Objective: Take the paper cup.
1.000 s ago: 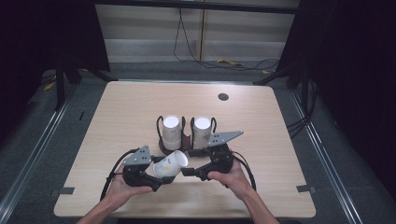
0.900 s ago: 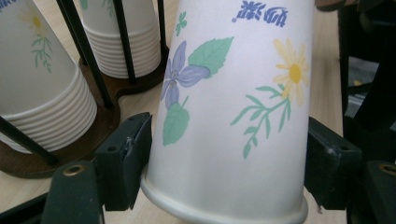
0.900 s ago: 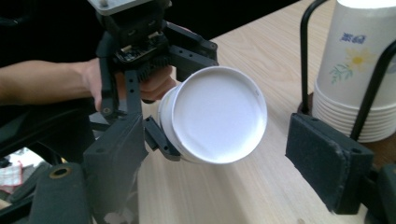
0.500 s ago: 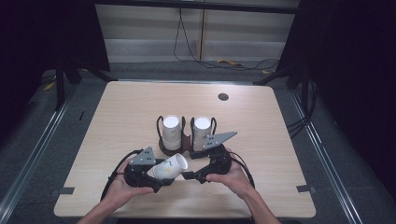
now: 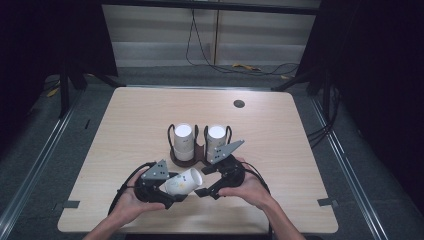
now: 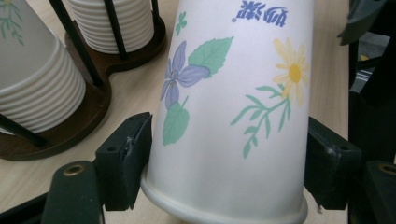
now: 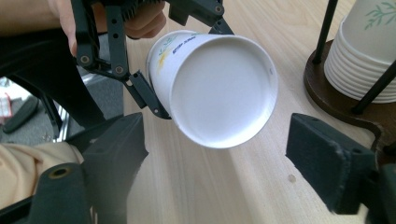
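From above the person's side we look forward and down on the whole table (image 5: 150, 115); the left gripper view sits very near the paper cup (image 6: 233, 116), looking along its side toward the cup holder (image 6: 60, 135); the right gripper view faces the same cup's (image 7: 219, 88) bottom; all views share cup and holder.

Bright bench, dark surround — even light from above.
The bench (image 5: 150, 115) is evenly lit with soft, faint shadows; the room around it falls to near black. In the gripper views the cup (image 6: 233, 116) is sharp, with mild glare on its base — the near jaws blur at the edges.
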Available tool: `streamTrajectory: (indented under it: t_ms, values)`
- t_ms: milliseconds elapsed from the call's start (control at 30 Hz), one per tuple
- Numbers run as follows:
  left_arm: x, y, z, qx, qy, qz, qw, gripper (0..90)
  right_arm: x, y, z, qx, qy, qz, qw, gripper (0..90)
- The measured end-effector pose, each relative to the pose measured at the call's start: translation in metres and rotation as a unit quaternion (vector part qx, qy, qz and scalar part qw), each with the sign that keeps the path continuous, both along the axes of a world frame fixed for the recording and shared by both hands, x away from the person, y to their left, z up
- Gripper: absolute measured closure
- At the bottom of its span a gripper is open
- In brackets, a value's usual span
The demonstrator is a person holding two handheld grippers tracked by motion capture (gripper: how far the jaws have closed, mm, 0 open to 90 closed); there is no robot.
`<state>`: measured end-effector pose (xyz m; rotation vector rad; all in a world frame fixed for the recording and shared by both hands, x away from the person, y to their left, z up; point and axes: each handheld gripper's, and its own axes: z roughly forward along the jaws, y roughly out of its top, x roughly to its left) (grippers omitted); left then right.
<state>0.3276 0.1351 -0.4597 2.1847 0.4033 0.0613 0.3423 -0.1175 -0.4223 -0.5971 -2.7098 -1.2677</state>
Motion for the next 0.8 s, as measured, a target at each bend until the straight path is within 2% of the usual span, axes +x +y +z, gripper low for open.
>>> streamTrajectory:
  t_ms: [33,200,233,267,300,433,467,500,533,667,733,800]
  values:
    - [0.000,0.000,0.000,0.007,0.000,-0.001,1.0000,25.8,0.000,0.002,0.002,-0.008,-0.004,0.005,0.9999,22.5]
    - [0.000,-0.001,0.000,0.013,-0.002,-0.004,0.9999,25.9,0.002,0.005,0.004,-0.029,-0.005,0.018,0.9994,23.2]
    - [0.000,-0.001,0.000,0.021,-0.004,-0.005,0.9998,25.9,0.003,0.008,0.004,-0.045,-0.004,0.024,0.9987,23.7]
    - [0.000,-0.001,0.000,0.021,-0.004,-0.005,0.9998,25.9,0.003,0.008,0.004,-0.045,-0.004,0.024,0.9987,23.7]
    - [0.000,-0.002,-0.001,0.028,-0.007,-0.003,0.9996,25.9,0.004,0.011,0.004,-0.066,-0.004,0.028,0.9974,23.6]
    - [0.000,-0.004,-0.003,0.031,-0.007,-0.007,0.9995,25.9,0.007,0.015,0.005,-0.081,-0.002,0.033,0.9962,23.5]
    - [0.000,-0.004,-0.002,0.039,-0.010,-0.012,0.9991,25.9,0.007,0.017,0.006,-0.087,-0.003,0.034,0.9956,23.6]
    - [-0.001,-0.005,-0.003,0.035,-0.010,-0.011,0.9993,25.9,0.008,0.020,0.007,-0.096,-0.004,0.041,0.9945,23.5]
    - [-0.002,-0.005,-0.003,0.041,-0.009,-0.015,0.9990,25.9,0.008,0.022,0.007,-0.103,-0.007,0.044,0.9937,23.4]
    - [-0.002,-0.006,-0.004,0.047,-0.011,-0.020,0.9986,25.9,0.009,0.025,0.006,-0.112,-0.006,0.046,0.9926,23.4]
    - [-0.002,-0.007,-0.005,0.046,-0.009,-0.020,0.9987,25.9,0.009,0.028,0.005,-0.129,-0.003,0.059,0.9899,23.0]
    - [-0.002,-0.007,-0.005,0.047,-0.010,-0.020,0.9986,25.9,0.009,0.030,0.005,-0.132,0.000,0.061,0.9894,23.1]
